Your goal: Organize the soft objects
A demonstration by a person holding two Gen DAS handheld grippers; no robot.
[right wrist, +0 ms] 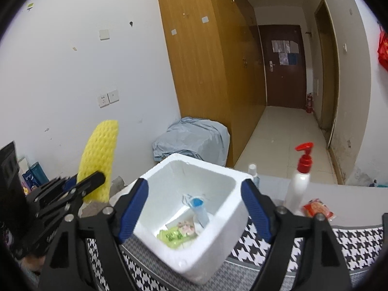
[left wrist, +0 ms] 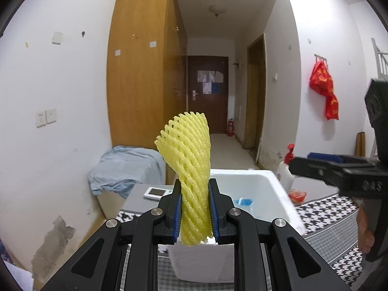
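The yellow foam net sleeve [left wrist: 191, 169] looks soft, matt and ribbed. The white box [right wrist: 194, 220] seems to be matt, grainy polystyrene. The wardrobe [right wrist: 206, 60] shows smooth wood veneer. The houndstooth cloth [right wrist: 351, 242] appears woven, though blurred.

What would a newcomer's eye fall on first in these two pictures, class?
First, the yellow foam net, standing upright and pinched between the blue pads of the left hand-held gripper just above the white foam box. Next, that box on the houndstooth cloth, holding a green packet and a blue-capped tube, with the right hand-held gripper open in front of it. A red-topped pump bottle stands to the right.
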